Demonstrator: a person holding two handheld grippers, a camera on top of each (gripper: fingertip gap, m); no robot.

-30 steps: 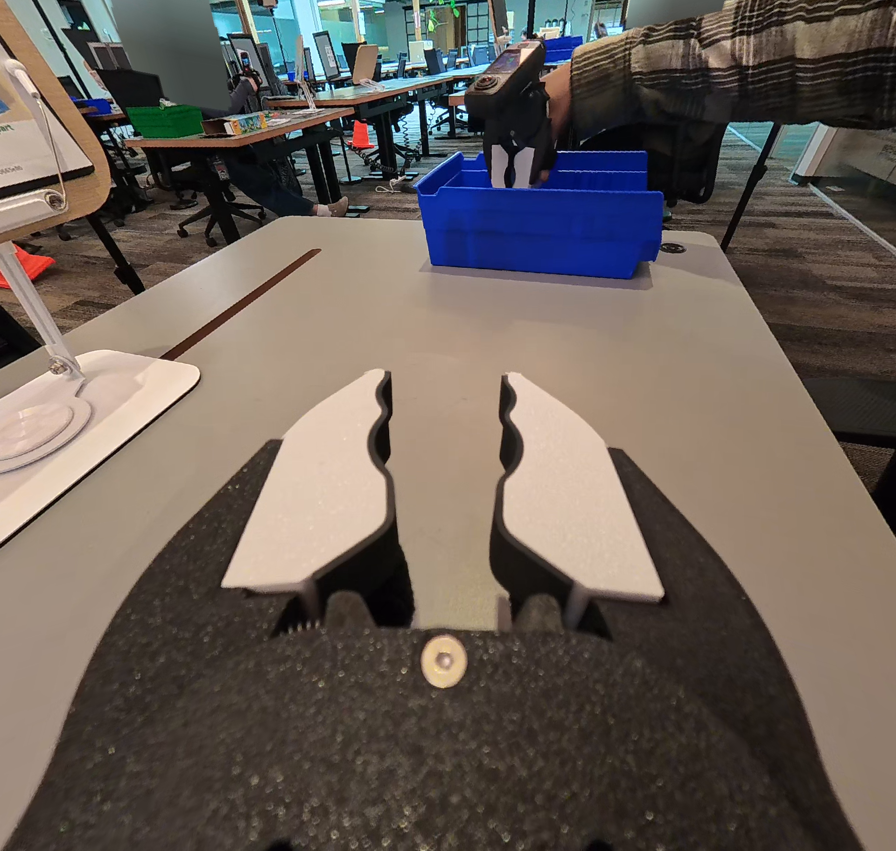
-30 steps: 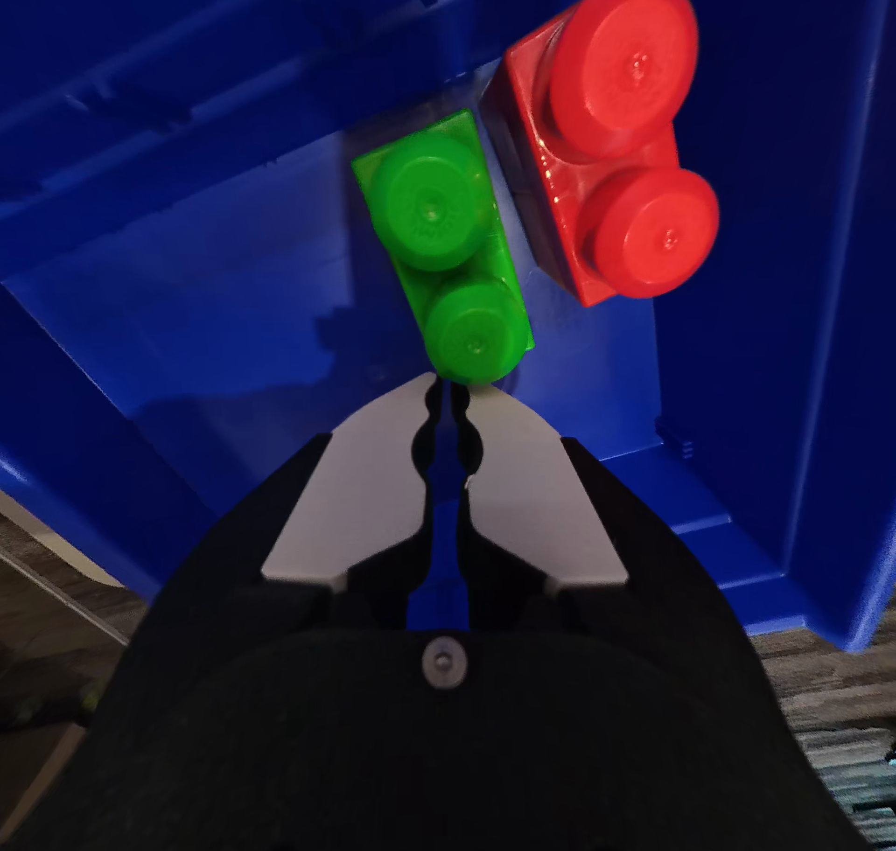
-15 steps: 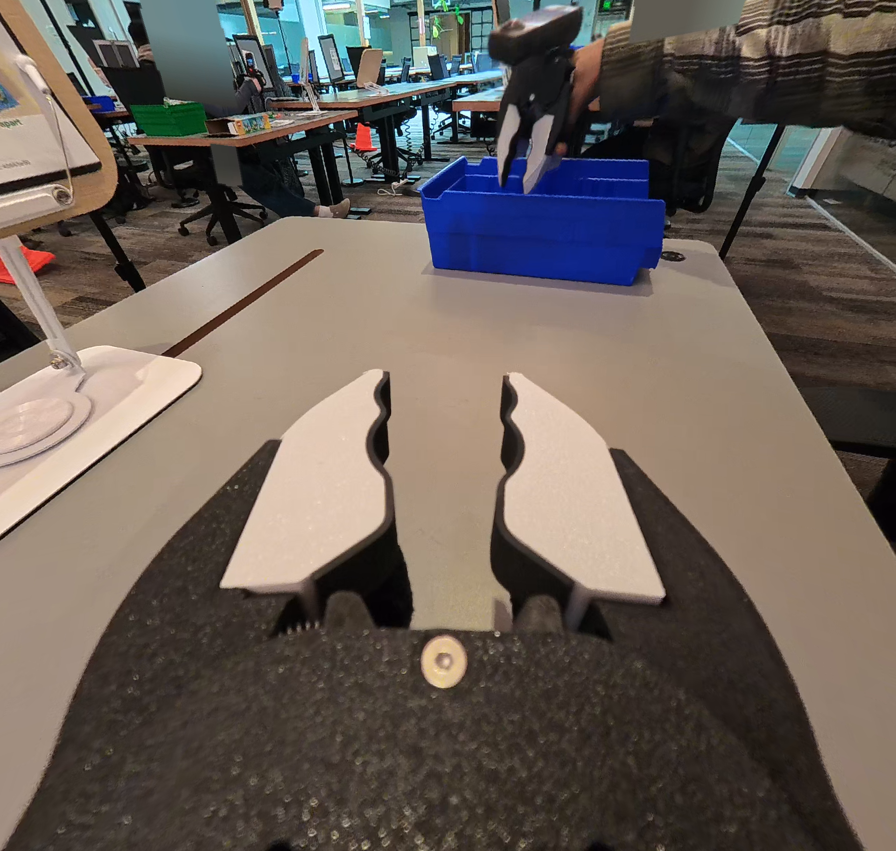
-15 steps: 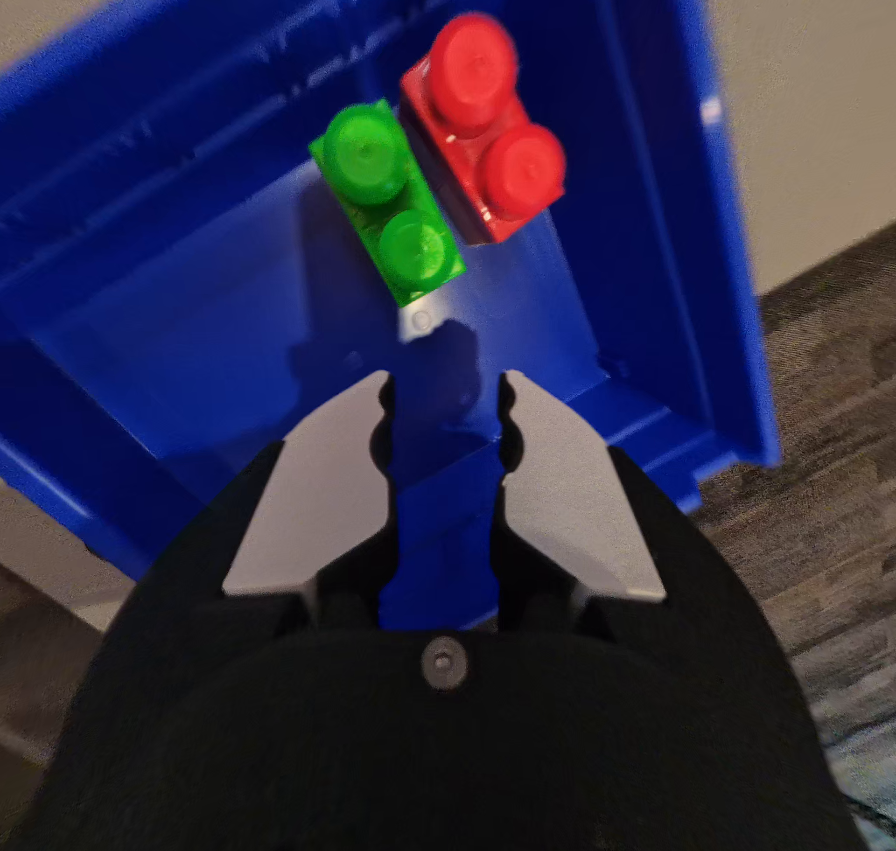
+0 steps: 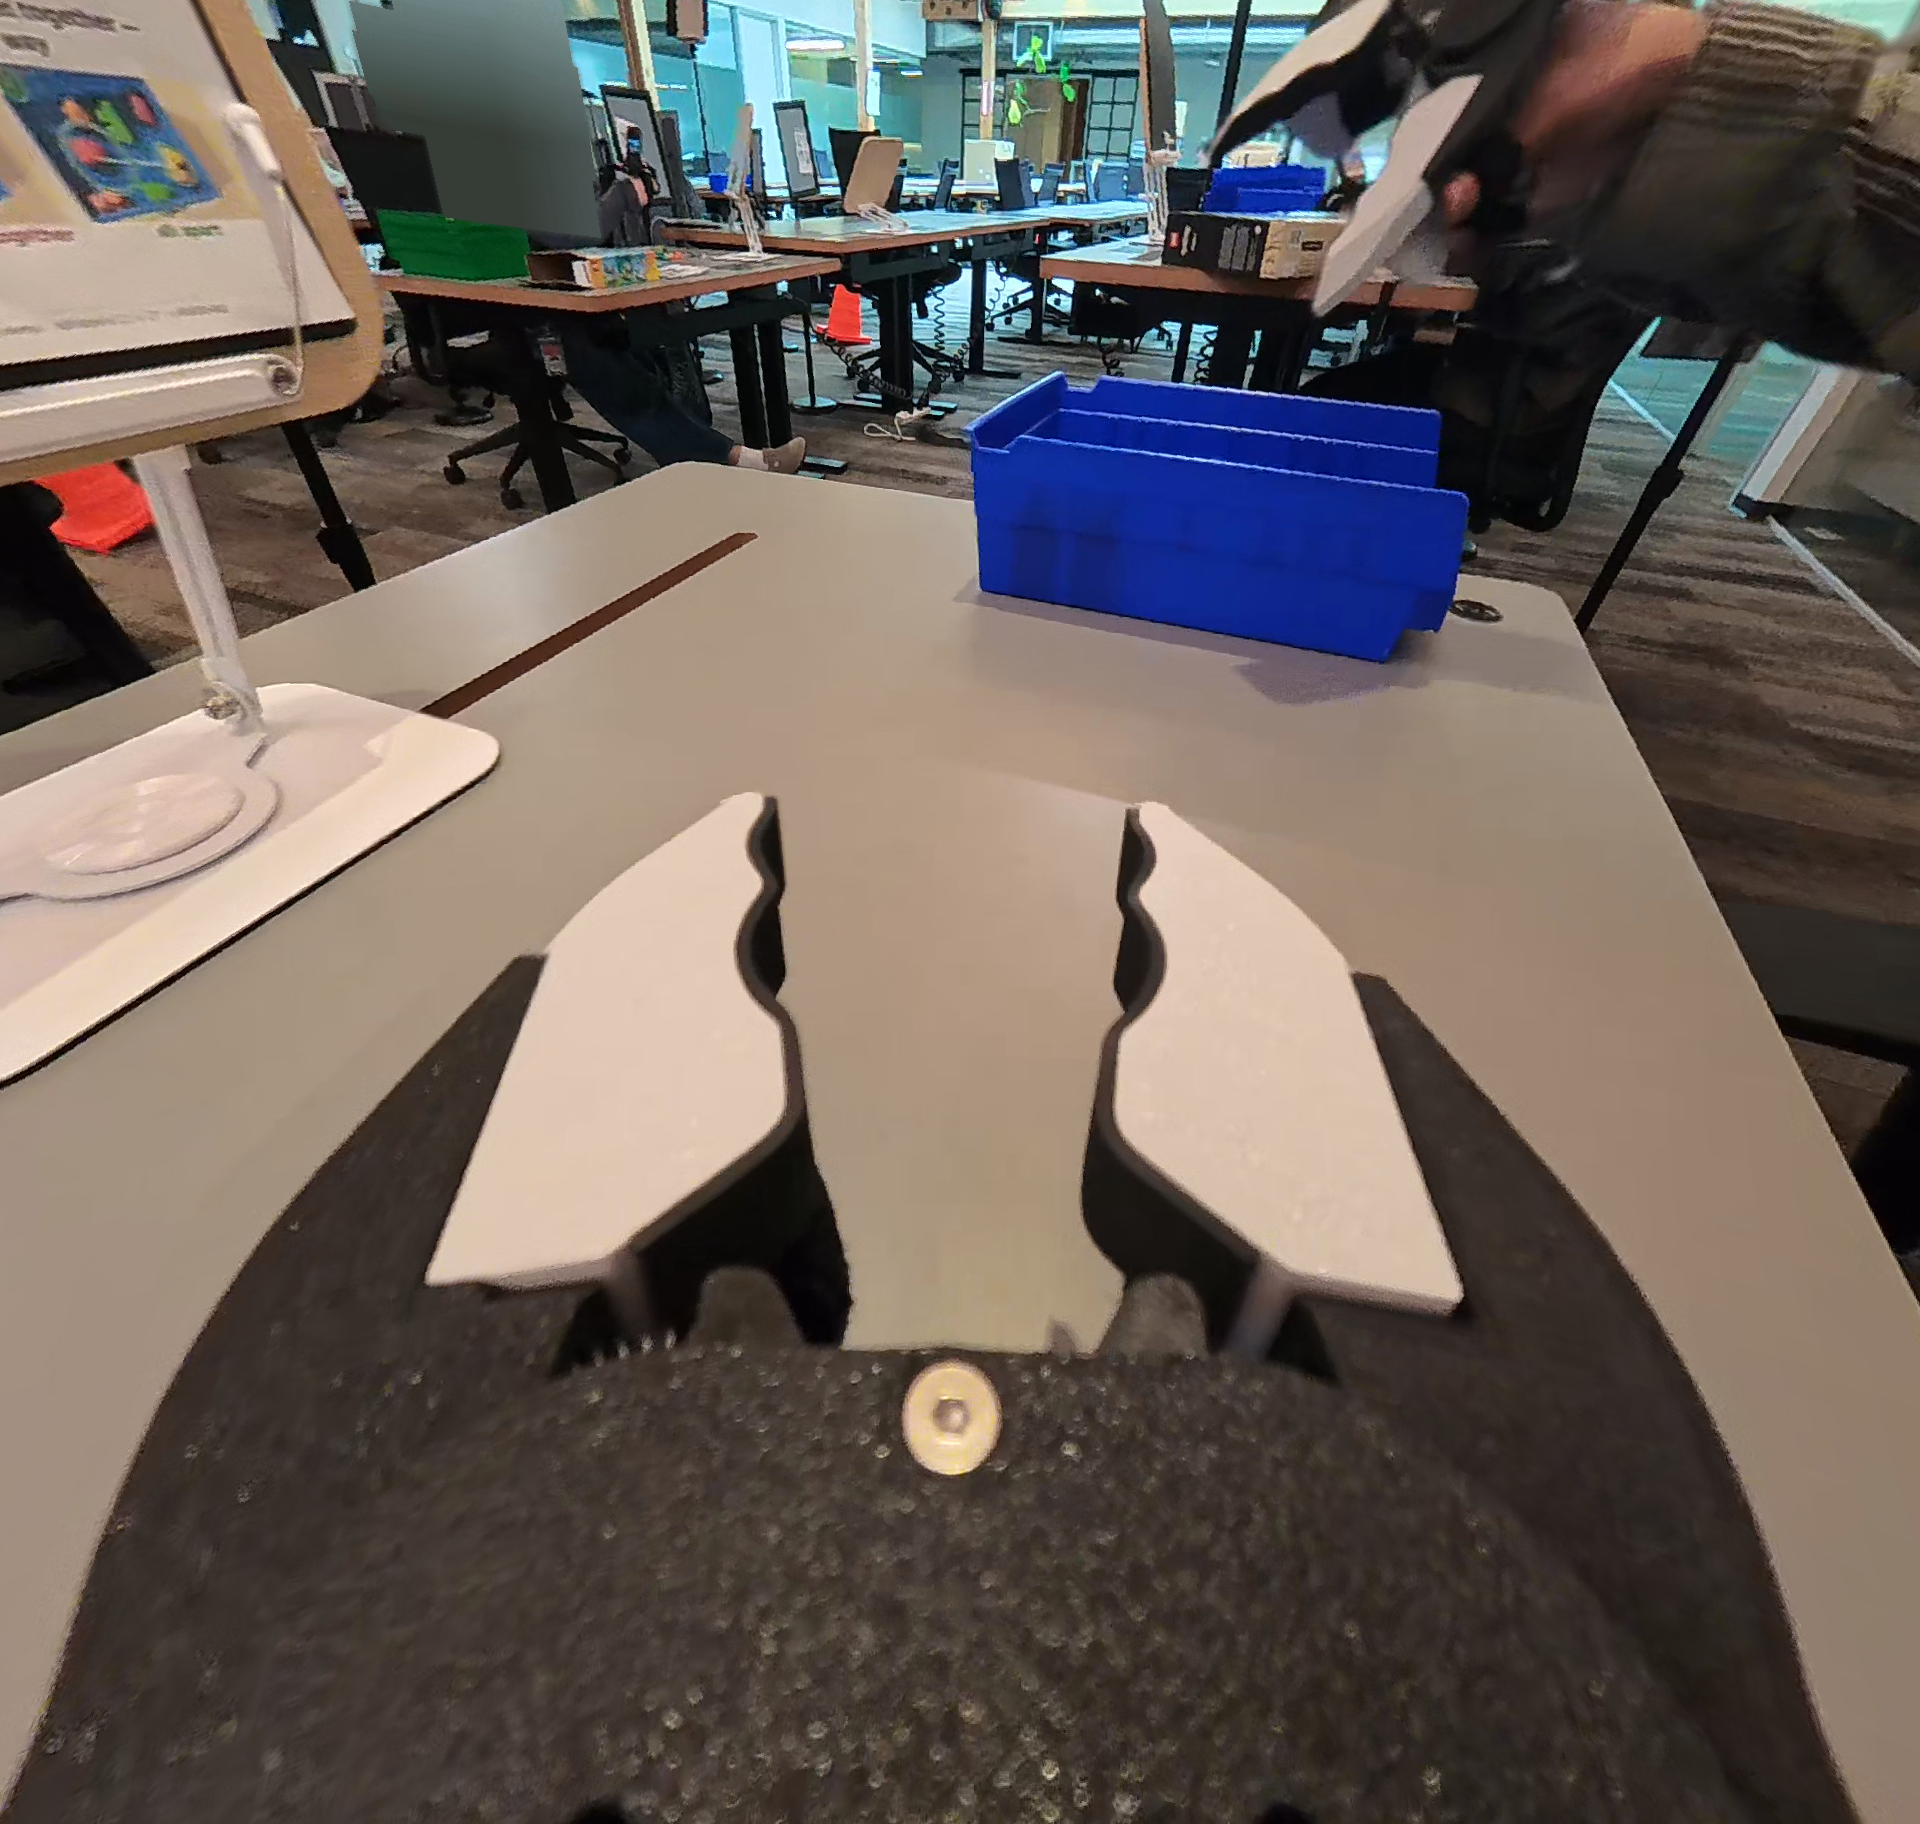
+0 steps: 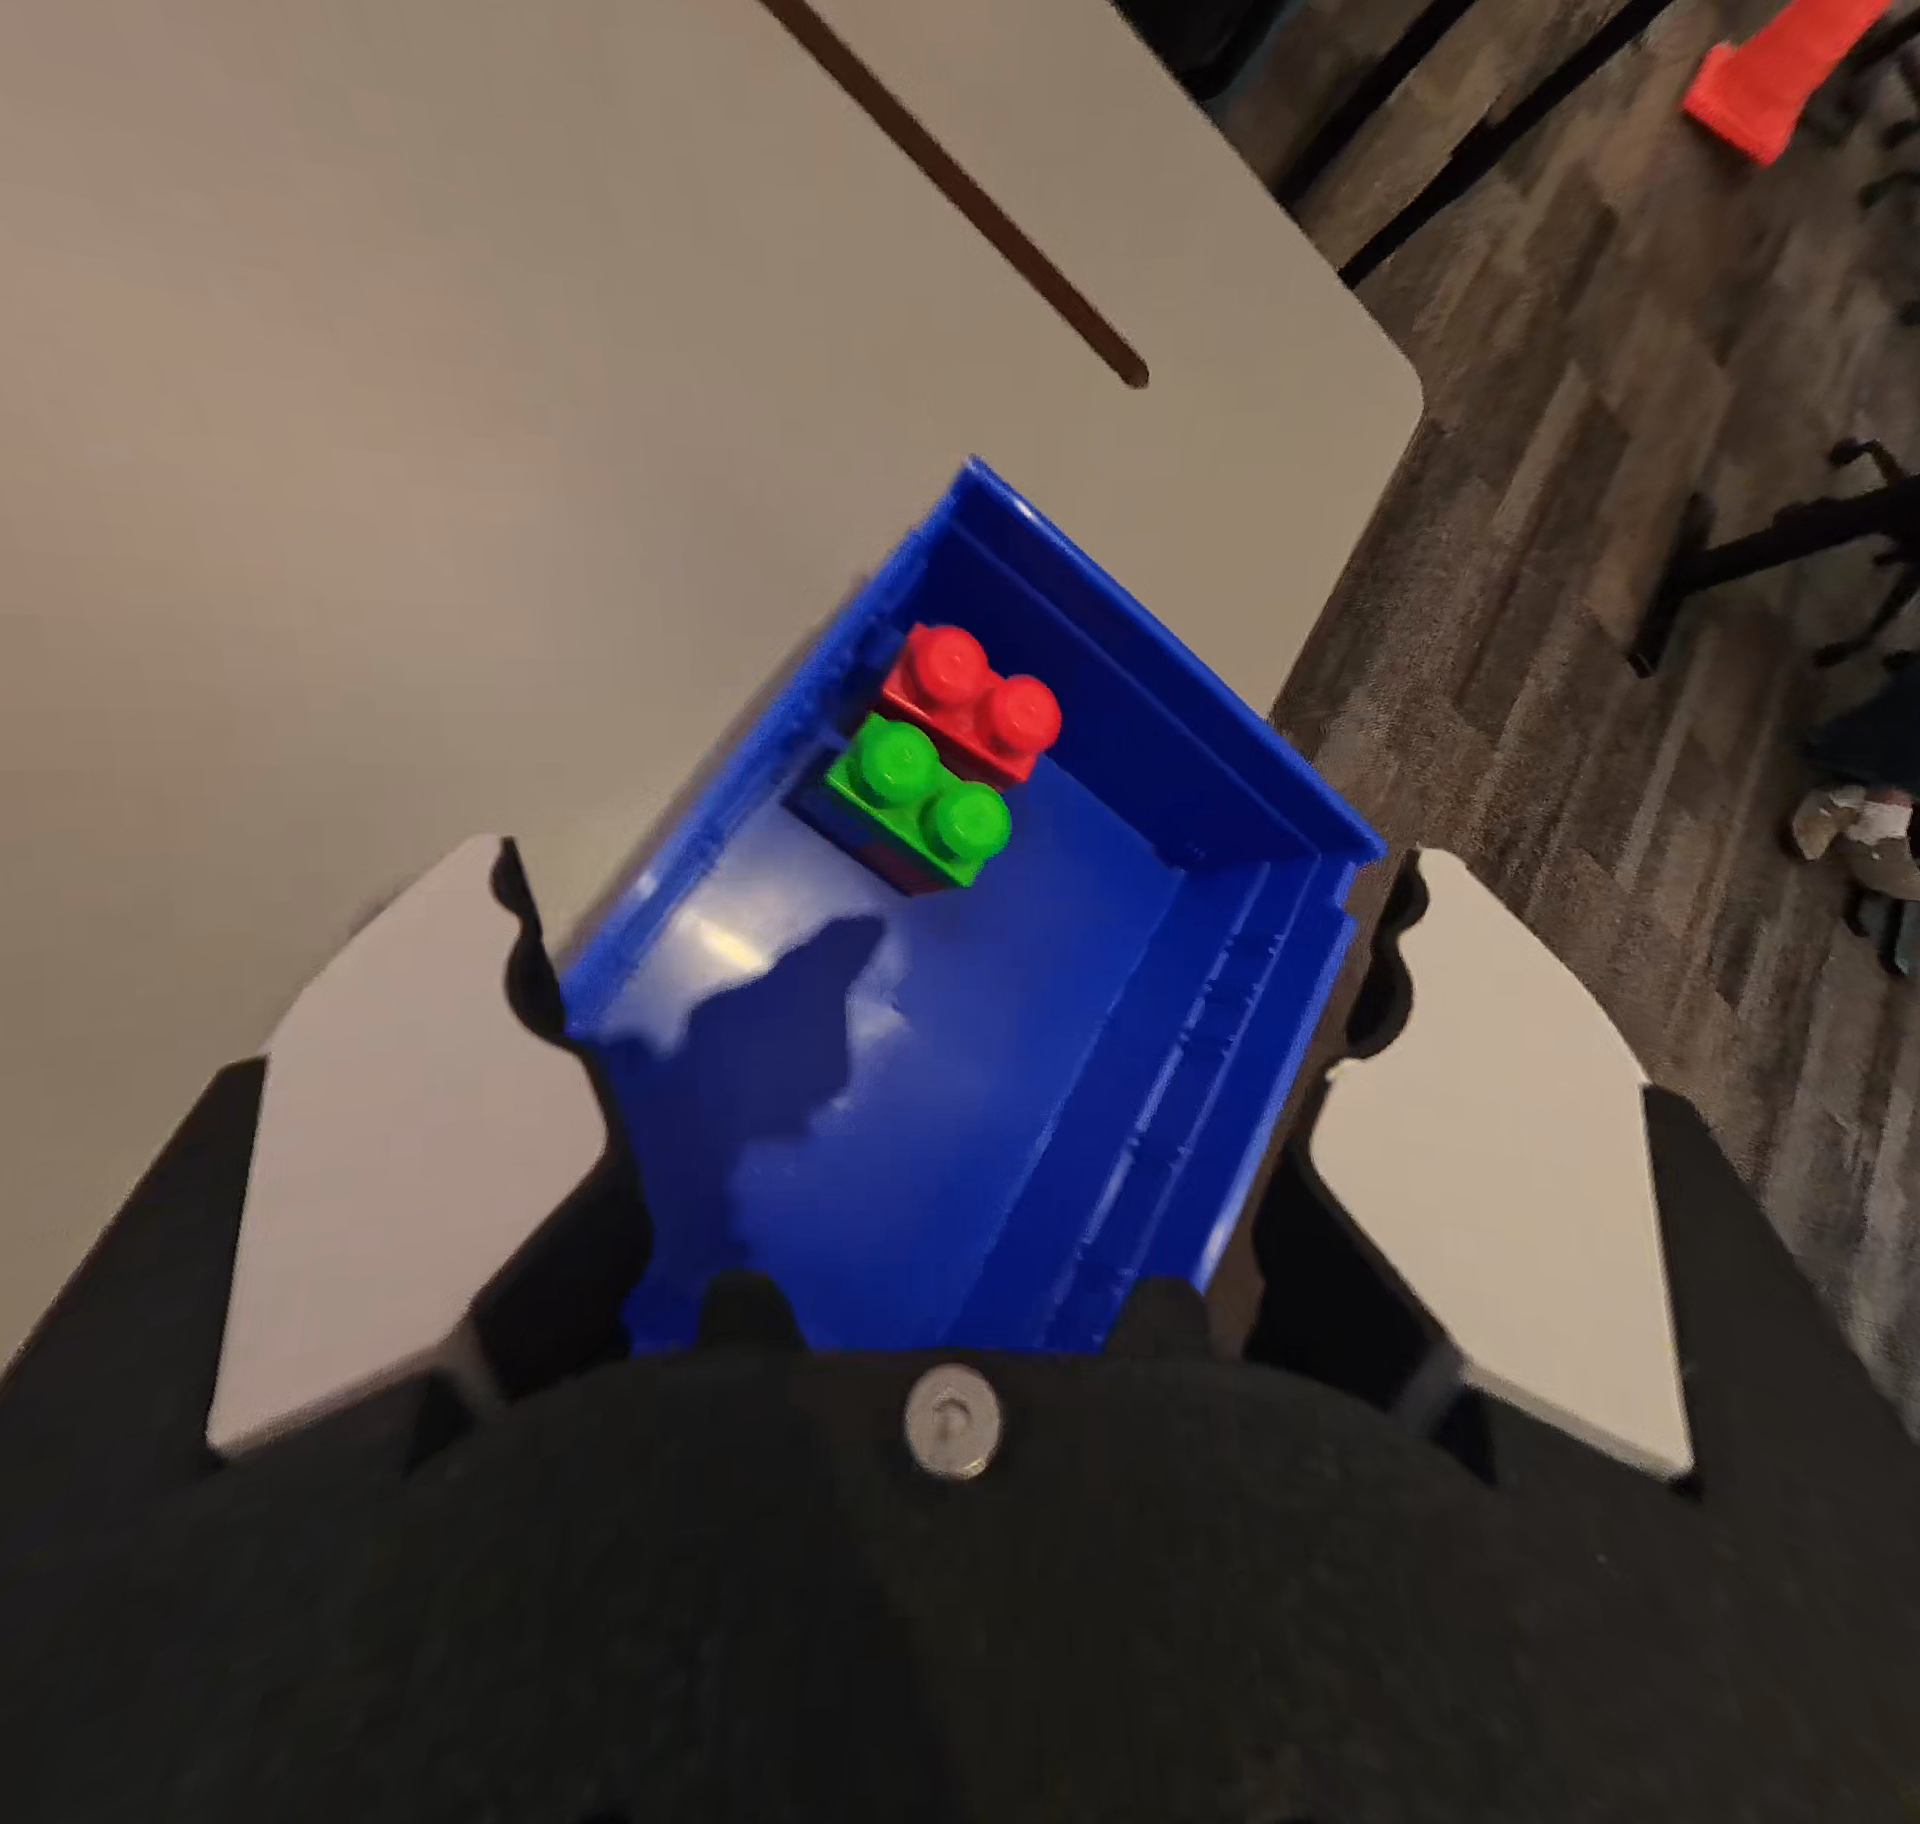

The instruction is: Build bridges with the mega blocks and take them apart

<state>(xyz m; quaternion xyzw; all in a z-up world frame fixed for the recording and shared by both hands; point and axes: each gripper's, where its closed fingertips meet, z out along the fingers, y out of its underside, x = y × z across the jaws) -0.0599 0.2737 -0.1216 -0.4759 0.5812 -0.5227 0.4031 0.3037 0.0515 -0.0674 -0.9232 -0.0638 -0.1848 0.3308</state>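
**Both grippers empty, blocks in the bin**

Surroundings: grey desk [image 5: 935, 694] w/ a dark slot [image 5: 592, 621] running along its left part. White stand base [image 5: 218, 839] at the left edge, holding a tilted board w/ a printed sheet [image 5: 125, 143]. Blue bin [image 5: 1216, 538] sits near the desk's far right corner. Beyond it: office w/ more desks, chairs, an orange cone [image 5: 847, 314] on the carpet. Nothing lies betw. the left gripper and the bin.

Blocks: red block [image 6: 971, 699] and green block [image 6: 920, 798] lie side by side, touching, studs up, at one end of the bin by its wall. Something darker under the green one; can't tell what.

Left gripper [image 5: 945, 818]: low over the desk, pointing toward the bin, fingers apart, nothing betw. them.

Right gripper [image 6: 951, 881]: high above the bin, looking down into it, fingers spread wide, empty. In the left wrist view it's top right, held by a hand [image 5: 1590, 81] w/ a plaid sleeve [image 5: 1818, 133], blurred.
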